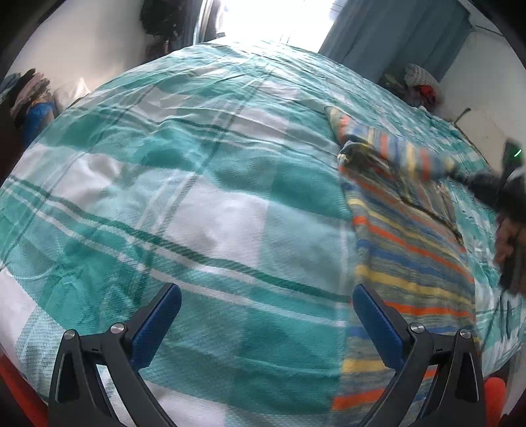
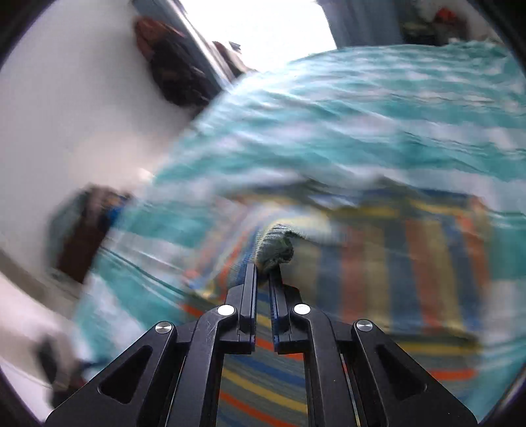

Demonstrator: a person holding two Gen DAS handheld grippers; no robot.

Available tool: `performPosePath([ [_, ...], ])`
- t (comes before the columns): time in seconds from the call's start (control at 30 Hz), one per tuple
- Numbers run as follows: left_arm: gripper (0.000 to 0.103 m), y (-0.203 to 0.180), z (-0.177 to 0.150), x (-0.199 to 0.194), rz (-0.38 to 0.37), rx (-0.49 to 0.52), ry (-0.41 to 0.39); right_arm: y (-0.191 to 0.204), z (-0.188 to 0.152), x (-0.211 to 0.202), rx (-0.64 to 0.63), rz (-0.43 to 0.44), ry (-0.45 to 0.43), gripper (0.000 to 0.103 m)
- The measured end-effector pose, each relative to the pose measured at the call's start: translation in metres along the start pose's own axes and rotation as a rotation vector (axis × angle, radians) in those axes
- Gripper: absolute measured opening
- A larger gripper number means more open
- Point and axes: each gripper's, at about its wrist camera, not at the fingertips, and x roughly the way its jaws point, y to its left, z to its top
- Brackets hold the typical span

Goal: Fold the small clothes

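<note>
A small striped sweater [image 1: 407, 249] in orange, yellow, blue and grey lies flat on the teal plaid bedspread [image 1: 197, 184], at the right of the left wrist view. One sleeve [image 1: 404, 154] stretches right toward the right gripper [image 1: 506, 187], which shows blurred at the frame edge. My left gripper [image 1: 267, 300] is open and empty, hovering over the bedspread just left of the sweater's hem. In the right wrist view my right gripper [image 2: 263, 266] is shut on the grey-green sleeve cuff [image 2: 275, 246], with the sweater body [image 2: 378, 262] blurred behind.
A pile of clothes [image 1: 28, 95] sits at the left of the bed by the white wall. More items [image 1: 420, 85] lie at the far right corner near a blue curtain [image 1: 394, 33]. A bright window [image 1: 269, 16] is beyond the bed.
</note>
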Motion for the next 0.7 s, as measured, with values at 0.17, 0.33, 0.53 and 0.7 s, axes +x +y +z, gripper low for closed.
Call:
performPosePath([
  [0.17, 0.103, -0.016, -0.004, -0.001, 0.007, 0.057, 0.011, -0.058, -0.034, 0.036, 0.153, -0.039, 0.065, 0.014],
  [0.33, 0.103, -0.021, -0.003, 0.000, 0.013, 0.062, 0.014, -0.079, -0.023, 0.029, 0.302, 0.109, -0.048, 0.061],
  [0.53, 0.103, -0.025, 0.000, 0.002, 0.015, 0.073, 0.006, -0.108, -0.006, 0.048, 0.506, 0.164, -0.042, 0.055],
  [0.7, 0.103, -0.024, -0.004, 0.009, 0.019, 0.071, 0.023, -0.068, 0.028, 0.049, 0.212, -0.043, -0.022, 0.004],
])
